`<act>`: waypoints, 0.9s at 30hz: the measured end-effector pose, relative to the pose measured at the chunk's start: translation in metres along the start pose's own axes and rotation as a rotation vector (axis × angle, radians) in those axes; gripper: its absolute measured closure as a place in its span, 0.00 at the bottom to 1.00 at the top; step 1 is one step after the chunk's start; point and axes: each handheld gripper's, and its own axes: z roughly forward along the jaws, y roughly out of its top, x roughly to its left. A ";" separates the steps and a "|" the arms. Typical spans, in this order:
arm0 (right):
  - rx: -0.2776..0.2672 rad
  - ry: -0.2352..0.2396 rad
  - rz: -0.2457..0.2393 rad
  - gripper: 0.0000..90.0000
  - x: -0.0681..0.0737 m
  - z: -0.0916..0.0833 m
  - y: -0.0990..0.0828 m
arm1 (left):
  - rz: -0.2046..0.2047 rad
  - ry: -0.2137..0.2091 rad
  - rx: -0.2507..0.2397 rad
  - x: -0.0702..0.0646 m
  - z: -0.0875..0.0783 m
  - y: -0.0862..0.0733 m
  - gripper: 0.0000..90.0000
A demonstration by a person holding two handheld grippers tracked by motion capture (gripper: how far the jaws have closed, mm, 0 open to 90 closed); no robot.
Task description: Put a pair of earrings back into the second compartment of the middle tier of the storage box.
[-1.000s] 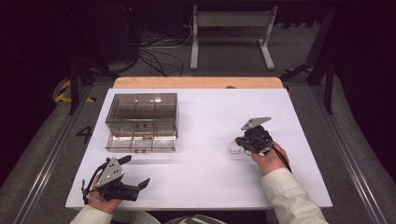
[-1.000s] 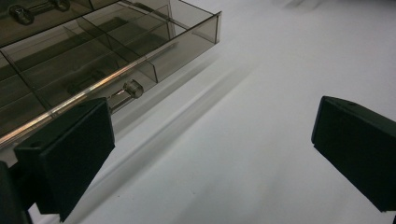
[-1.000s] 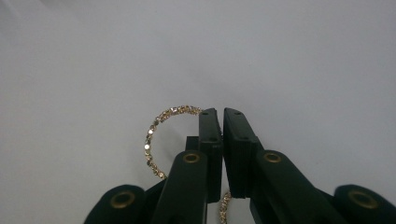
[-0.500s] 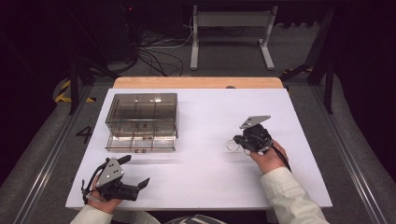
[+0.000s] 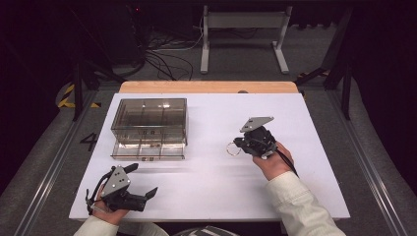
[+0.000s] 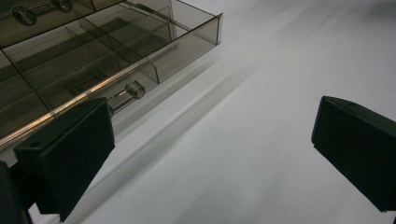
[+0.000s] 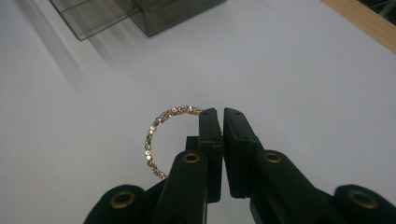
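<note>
Right gripper (image 5: 236, 145), held in a hand (image 5: 273, 162) with a pale sleeve, sits on the right half of the white table (image 5: 216, 196). Its two black jaws are pressed together on a gold beaded bracelet (image 7: 154, 137). In the right gripper view the bracelet's ring curves out at about ten o'clock from the jaw tips, above the table surface. In the high view the bracelet (image 5: 232, 149) hangs at the gripper's nine o'clock side. A smoky clear drawer organizer (image 5: 150, 118) stands at ten o'clock from it, well apart, with its bottom drawer (image 5: 147, 150) pulled out. Left gripper (image 5: 142, 191) rests near the table's front left edge, jaws spread wide with nothing between them, pointing toward the drawer (image 6: 107, 51).
</note>
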 end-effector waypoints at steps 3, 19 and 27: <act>-0.008 0.010 -0.010 0.97 0.003 0.001 0.007 | -0.001 0.001 -0.004 0.000 0.000 0.000 0.00; -0.041 0.056 -0.049 0.97 0.017 0.011 0.033 | 0.000 0.009 0.003 -0.002 -0.002 -0.002 0.00; -0.067 0.088 -0.064 0.97 0.028 0.024 0.046 | -0.010 0.030 0.001 -0.002 -0.009 -0.006 0.00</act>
